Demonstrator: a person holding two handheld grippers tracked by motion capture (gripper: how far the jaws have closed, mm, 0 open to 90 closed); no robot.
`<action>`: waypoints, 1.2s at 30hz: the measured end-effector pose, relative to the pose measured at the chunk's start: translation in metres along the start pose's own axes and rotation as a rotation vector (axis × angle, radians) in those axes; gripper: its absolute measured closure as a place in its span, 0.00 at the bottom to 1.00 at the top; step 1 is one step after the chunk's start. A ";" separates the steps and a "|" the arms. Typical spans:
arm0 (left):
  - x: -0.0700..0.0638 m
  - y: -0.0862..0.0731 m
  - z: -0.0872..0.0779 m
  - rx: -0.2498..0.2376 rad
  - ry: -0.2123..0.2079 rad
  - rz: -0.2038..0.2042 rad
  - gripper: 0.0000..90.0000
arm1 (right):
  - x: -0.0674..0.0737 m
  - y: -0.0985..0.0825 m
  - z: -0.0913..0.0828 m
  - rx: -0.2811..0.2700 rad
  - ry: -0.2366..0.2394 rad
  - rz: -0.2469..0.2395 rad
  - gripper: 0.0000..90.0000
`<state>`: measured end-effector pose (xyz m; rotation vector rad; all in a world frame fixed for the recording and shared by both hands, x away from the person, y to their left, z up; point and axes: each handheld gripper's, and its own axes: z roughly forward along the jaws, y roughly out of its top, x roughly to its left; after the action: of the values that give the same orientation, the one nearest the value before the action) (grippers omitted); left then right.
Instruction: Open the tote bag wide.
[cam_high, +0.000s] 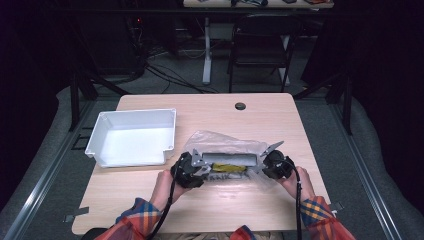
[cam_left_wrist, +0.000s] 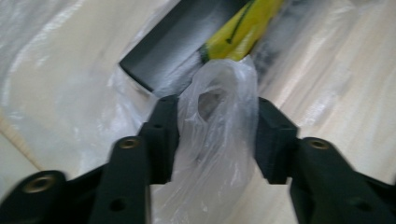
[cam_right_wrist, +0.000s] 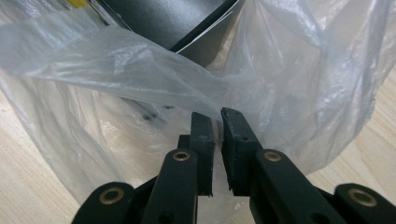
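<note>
The clear plastic bag lies crumpled on the wooden table, stretched between the two grippers, thin and glossy enough that the tabletop and the contents show through it. Inside it sits a flat dark box with a yellow packet against it; in the left gripper view the box lies just beyond the jaw tips, matte black with a sharp corner, and the packet runs beside it, bright yellow with thin dark lines. The left gripper has its jaws partly spread, with a bunched hump of the bag rising between them; the film touches the inner faces of both fingers, but whether they press on it I cannot tell. The right gripper has its jaws pressed nearly together, pinching a fold of the bag, and from that pinch the film fans up and outward in wrinkled, milky sheets. Ahead of this gripper, past the taut edge, the box's dark corner shows through the film. In the high view the left gripper and the right gripper face each other across the bag. A white plastic tray stands on the table out beyond the left gripper, apart from the bag.
</note>
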<state>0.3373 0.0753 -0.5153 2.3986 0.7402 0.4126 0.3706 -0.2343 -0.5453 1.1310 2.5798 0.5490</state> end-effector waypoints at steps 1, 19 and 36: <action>0.003 -0.001 0.001 0.006 0.001 -0.004 0.72 | 0.000 0.000 0.000 0.005 -0.004 -0.001 0.93; 0.041 -0.015 0.038 0.152 0.065 -0.095 0.93 | -0.008 -0.004 0.004 0.023 -0.003 0.025 0.94; 0.047 -0.020 0.041 0.191 0.065 -0.108 0.93 | -0.019 -0.006 0.001 0.101 -0.133 0.020 0.98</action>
<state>0.3850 0.0978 -0.5541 2.5165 0.9724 0.3925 0.3796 -0.2517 -0.5471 1.1839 2.5088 0.3384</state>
